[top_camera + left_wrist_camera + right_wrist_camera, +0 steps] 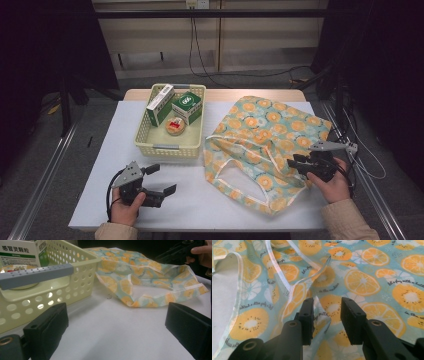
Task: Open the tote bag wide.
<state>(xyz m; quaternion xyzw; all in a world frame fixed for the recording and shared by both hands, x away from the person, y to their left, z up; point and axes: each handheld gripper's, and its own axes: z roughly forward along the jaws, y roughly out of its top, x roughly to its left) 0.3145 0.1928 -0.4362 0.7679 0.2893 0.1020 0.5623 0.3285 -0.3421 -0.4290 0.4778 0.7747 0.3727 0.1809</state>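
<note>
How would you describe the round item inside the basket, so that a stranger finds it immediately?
Start at the pale yellow basket on the table's left half. Inside it, in front of two upright green-and-white boxes, lies the round item. It alone is flat and circular, tan with a red label.

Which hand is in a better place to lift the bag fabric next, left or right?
Right. The right claw is over the orange-print bag, a fold of fabric between its parted jaws. The left claw rests open on the bare table, apart from it.
</note>
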